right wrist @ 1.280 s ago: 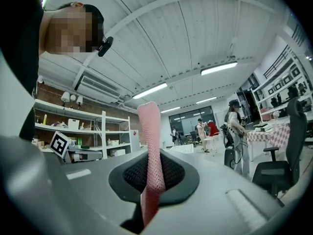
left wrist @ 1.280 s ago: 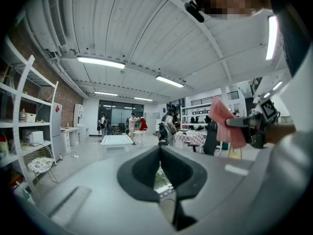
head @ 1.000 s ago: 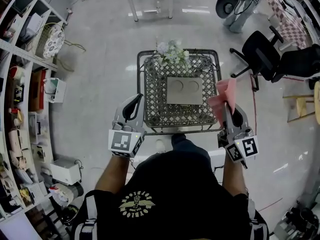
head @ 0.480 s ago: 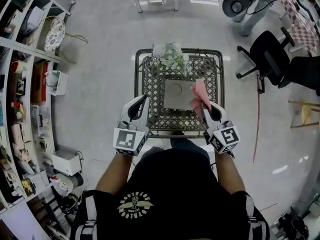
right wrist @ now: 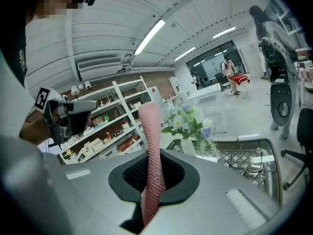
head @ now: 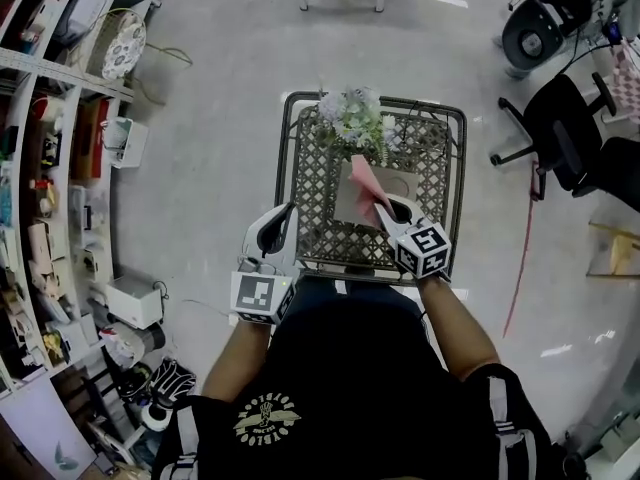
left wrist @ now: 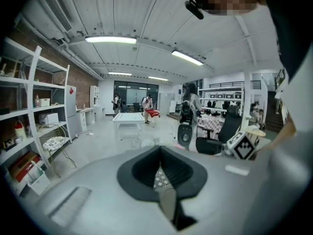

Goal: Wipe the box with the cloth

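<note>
A grey box [head: 347,200] lies on the lattice-top metal table [head: 310,168], in the middle. My right gripper [head: 385,208] is shut on a pink cloth [head: 368,181], which stands up over the box's middle; whether it touches the box I cannot tell. In the right gripper view the cloth [right wrist: 150,155] rises from between the shut jaws. My left gripper [head: 286,211] hangs at the table's front left edge, shut with nothing in it. The left gripper view shows its jaws closed together [left wrist: 164,182].
A vase of flowers [head: 352,118] stands on the table's far side, just behind the box. Stocked shelves [head: 50,118] line the left. A black office chair [head: 570,138] is at the right, and a red cable [head: 520,258] runs along the floor.
My right gripper has carried the pink cloth leftward from the table's right edge to over the box. The left gripper has stayed by the front left edge.
</note>
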`<state>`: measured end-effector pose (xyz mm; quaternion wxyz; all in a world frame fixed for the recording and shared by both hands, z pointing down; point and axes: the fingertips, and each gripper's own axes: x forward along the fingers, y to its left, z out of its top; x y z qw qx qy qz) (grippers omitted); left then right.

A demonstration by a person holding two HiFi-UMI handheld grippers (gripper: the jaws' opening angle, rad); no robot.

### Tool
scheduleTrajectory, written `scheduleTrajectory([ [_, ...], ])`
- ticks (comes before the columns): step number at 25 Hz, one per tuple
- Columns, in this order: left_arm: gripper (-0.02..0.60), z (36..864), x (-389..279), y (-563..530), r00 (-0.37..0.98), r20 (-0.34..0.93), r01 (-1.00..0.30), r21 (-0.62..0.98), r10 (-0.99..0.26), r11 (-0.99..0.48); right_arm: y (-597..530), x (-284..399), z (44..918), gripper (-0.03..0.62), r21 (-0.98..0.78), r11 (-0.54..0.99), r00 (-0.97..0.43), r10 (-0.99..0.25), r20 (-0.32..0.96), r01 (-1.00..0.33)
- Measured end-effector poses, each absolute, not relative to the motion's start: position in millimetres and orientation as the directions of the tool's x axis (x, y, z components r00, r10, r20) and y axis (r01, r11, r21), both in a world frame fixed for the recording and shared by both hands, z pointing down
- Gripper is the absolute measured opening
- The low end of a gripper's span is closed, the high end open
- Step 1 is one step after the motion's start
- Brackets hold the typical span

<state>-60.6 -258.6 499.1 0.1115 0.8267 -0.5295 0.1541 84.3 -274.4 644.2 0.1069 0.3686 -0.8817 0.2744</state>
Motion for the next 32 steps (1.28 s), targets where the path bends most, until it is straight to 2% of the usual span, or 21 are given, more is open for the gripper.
scheduleTrajectory([
  [5, 0.000, 497, -79, -257, 0.391, 0.380, -0.913, 0.044, -0.838, -0.406, -292, 38, 739, 0.017, -0.455, 0.525, -0.691, -0.469, 0.550, -0.719],
  [8, 0.000, 497, -81, -254, 0.426, 0.379, -0.896, 0.055, -0.821, -0.440, -294, 19, 794, 0.017, -0.443, 0.475, -0.634, -0.396, 0.664, -0.760],
  [14, 0.000, 496, -96, -250, 0.417, 0.393, -0.899, 0.045, -0.819, -0.436, -306, 18, 835, 0.017, -0.361, 0.441, -0.531, -0.359, 0.768, -0.821],
  [22, 0.000, 484, -107, -247, 0.407, 0.403, -0.900, 0.024, -0.820, -0.435, -300, 62, 862, 0.017, -0.284, 0.307, -0.387, -0.357, 0.850, -0.908],
  [32, 0.000, 480, -65, -248, 0.424, 0.373, -0.890, 0.003, -0.825, -0.456, -282, 197, 870, 0.017, -0.185, 0.147, -0.230, -0.403, 0.886, -0.972],
])
